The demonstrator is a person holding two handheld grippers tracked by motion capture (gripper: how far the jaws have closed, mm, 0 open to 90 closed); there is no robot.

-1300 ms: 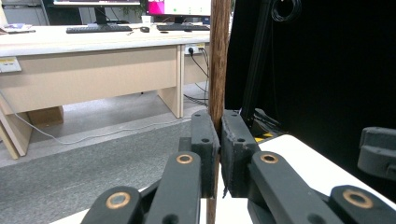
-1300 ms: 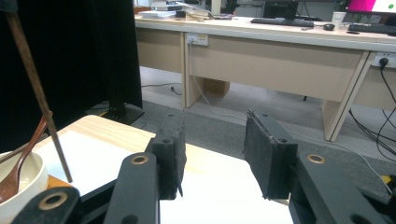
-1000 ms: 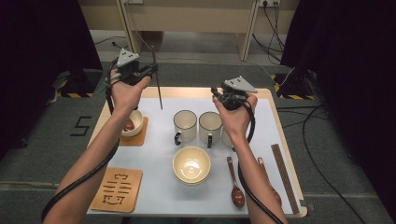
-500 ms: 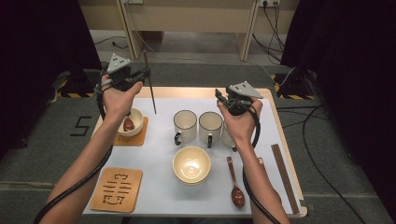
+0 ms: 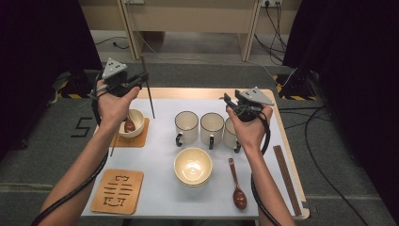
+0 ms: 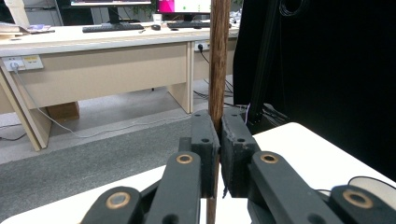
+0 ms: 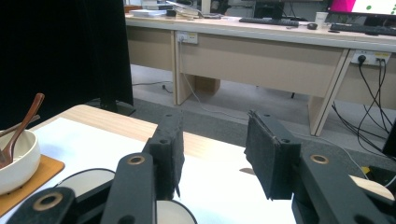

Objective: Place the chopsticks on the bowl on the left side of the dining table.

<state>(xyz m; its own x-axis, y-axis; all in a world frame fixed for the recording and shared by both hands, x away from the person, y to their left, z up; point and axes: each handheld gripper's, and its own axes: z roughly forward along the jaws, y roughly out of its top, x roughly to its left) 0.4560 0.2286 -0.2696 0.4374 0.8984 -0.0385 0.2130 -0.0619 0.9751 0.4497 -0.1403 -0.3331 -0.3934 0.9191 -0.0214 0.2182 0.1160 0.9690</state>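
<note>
Left gripper view: dark wooden chopstick (image 6: 218, 60) upright, pinched between the pressed-together pads of the left gripper (image 6: 219, 140), running on above and below them. High view: same chopstick (image 5: 148, 92) lifted over the table's (image 5: 164, 188) far left corner, just beyond the small bowl (image 5: 135, 117) on its coaster (image 5: 141, 139). Right gripper (image 5: 235, 104) over the far right edge, above the mugs (image 5: 211, 126), jaws spread apart, holding nothing.
</note>
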